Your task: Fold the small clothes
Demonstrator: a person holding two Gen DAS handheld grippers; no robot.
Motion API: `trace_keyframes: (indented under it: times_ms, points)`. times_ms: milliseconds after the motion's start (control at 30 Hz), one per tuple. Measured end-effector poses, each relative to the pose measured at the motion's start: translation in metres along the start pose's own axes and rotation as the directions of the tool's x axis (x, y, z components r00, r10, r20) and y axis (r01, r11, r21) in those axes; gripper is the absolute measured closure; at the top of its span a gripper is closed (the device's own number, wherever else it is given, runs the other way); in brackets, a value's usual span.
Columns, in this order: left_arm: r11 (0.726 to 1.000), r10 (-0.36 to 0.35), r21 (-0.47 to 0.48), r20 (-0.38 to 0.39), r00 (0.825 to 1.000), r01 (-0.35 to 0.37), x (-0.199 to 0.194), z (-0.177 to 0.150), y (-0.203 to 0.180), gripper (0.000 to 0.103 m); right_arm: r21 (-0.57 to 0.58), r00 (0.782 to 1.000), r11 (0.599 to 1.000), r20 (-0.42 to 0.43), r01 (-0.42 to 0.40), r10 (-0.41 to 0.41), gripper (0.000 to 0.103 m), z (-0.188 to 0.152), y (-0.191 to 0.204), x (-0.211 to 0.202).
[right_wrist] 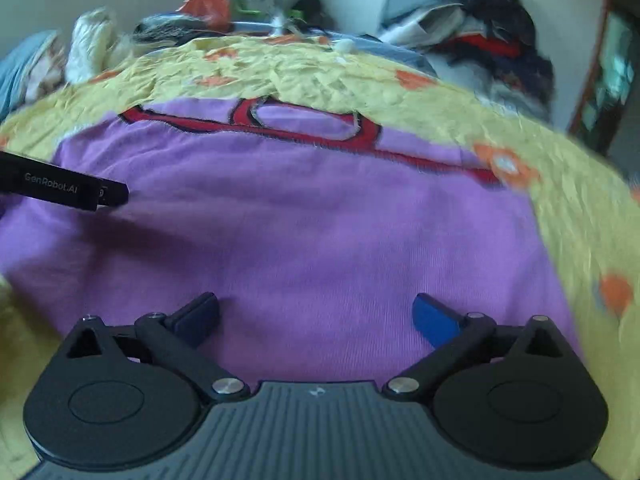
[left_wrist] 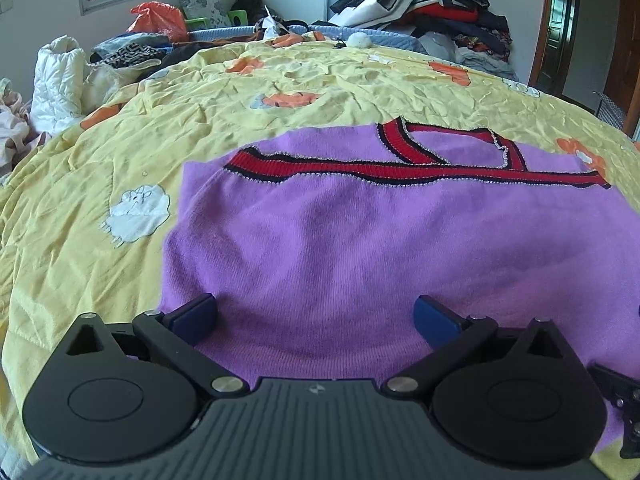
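A small purple knit vest (left_wrist: 340, 248) with red and black striped trim (left_wrist: 400, 170) lies flat on the yellow quilt (left_wrist: 80, 208), neckline at the far end. My left gripper (left_wrist: 316, 320) hovers over the vest's near hem, open, nothing between its blue pads. The right wrist view is blurred: the same vest (right_wrist: 304, 232) fills it, and my right gripper (right_wrist: 316, 316) stands wide open above the near part of the cloth, holding nothing. The left gripper's black body (right_wrist: 60, 190) pokes in from that view's left edge.
The quilt covers a bed and carries a white sheep patch (left_wrist: 138, 216) and orange patches. Piles of clothes (left_wrist: 440, 4) rise at the far right, an orange bag (left_wrist: 160, 20) and white bedding (left_wrist: 56, 80) at the far left. A doorway (left_wrist: 560, 28) stands right.
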State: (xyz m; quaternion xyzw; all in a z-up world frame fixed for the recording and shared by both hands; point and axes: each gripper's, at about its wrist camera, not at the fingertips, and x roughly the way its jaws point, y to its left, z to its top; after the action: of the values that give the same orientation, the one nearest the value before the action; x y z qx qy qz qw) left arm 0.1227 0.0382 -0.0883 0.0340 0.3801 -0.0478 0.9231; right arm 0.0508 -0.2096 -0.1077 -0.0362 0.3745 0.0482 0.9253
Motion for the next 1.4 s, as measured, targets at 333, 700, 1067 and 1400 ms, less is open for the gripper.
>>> trace_keyframes:
  times_ms: [333,700,1067,1400]
  points:
    - [1.000,0.026,-0.017,-0.018,0.999,-0.027,-0.022,-0.026,0.000,0.000,0.042,0.997,0.996,0.012,-0.075,0.074,0.000,0.013,0.035,0.000]
    - [0.999,-0.052,0.012,0.017,0.999,0.052,-0.046,-0.057,0.031,0.000,-0.030,0.998,0.998,0.002,-0.062,0.062,0.000,-0.005,0.046,-0.012]
    - [0.993,-0.074,-0.093,-0.038,0.997,0.070,-0.028,-0.042,0.106,0.000,-0.023,0.983,0.984,0.037,-0.179,0.180,0.000,0.033,0.102,0.016]
    - [0.958,-0.213,-0.198,-0.018,0.977,0.205,-0.059,-0.059,0.138,0.002,-0.162,0.981,0.967,-0.021,-0.195,0.194,0.000,0.007,0.113,-0.001]
